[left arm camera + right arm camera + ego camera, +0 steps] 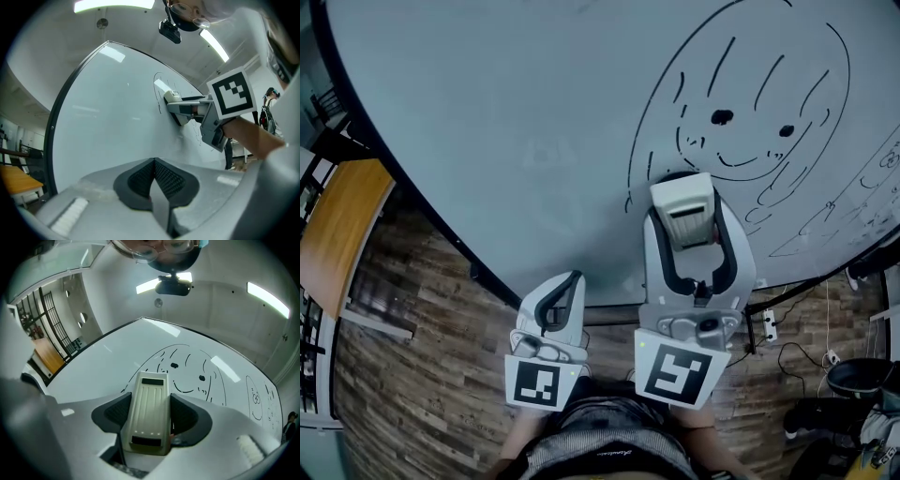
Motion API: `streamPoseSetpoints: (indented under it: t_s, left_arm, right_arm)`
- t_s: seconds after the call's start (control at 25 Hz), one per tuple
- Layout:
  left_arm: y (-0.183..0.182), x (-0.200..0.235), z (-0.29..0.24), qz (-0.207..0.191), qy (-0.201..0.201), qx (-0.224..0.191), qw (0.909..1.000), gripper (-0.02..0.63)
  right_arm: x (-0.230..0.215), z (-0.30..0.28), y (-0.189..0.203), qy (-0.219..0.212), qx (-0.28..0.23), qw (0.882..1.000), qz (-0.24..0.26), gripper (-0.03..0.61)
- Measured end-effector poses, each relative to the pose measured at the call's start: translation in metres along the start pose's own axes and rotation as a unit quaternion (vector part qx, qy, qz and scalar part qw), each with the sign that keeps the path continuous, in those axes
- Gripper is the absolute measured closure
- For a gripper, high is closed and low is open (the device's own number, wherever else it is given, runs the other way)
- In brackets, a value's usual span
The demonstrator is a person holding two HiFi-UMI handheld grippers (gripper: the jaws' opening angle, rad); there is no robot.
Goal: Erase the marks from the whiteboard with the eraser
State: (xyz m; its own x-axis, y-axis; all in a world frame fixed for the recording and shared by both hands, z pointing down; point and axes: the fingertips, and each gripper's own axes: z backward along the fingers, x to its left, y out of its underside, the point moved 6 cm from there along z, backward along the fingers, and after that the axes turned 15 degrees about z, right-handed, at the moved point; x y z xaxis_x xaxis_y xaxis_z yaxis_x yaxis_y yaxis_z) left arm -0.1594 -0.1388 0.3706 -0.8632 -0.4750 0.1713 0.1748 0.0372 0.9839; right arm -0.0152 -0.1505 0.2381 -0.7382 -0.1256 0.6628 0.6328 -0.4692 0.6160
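Note:
A big whiteboard [506, 112] carries a black face drawing [741, 122], also visible in the right gripper view as the drawing [187, 369]. My right gripper [686, 227] is shut on a white ribbed eraser [682, 202] at the drawing's lower left edge. In its own view the eraser [150, 399] sits lengthwise in the right gripper [151, 420]. The left gripper view shows that eraser [172, 97] held against the whiteboard [108, 117]. My left gripper [570, 284] hangs lower, left of the right one, shut and empty; its pads [164, 176] meet.
More black scribbles [862, 197] fill the board's right edge. An orange table top [337, 225] stands at the left above wood flooring [422, 375]. A power strip [769, 324] with cables and dark gear [853, 377] lie at the lower right.

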Motion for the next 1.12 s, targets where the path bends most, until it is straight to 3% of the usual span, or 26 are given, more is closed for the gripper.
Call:
streamPoseSetpoints:
  t_s: [0.32,0.48,0.92,1.12]
  left_arm:
    - [0.006,0.004,0.003,0.008,-0.019,0.004,0.9998,0.609]
    - [0.008,0.004,0.004,0.010,-0.024,0.008,0.9996,0.609]
    - [0.003,-0.008,0.006,0.009,-0.030,0.004,0.9995,0.609]
    - [-0.007,-0.018,0.000,0.001,-0.027,-0.008,0.9996,0.609]
  right_arm:
    - [0.062,0.007,-0.007,-0.072,-0.008,0.995,0.074,0.314]
    - [0.071,0.004,-0.014,-0.106,-0.018,0.990,0.095,0.314]
    - [0.036,-0.012,-0.036,-0.079,-0.039,0.991,0.102,0.314]
    - [0.022,-0.016,-0.036,-0.105,-0.053,0.990,0.080,0.315]
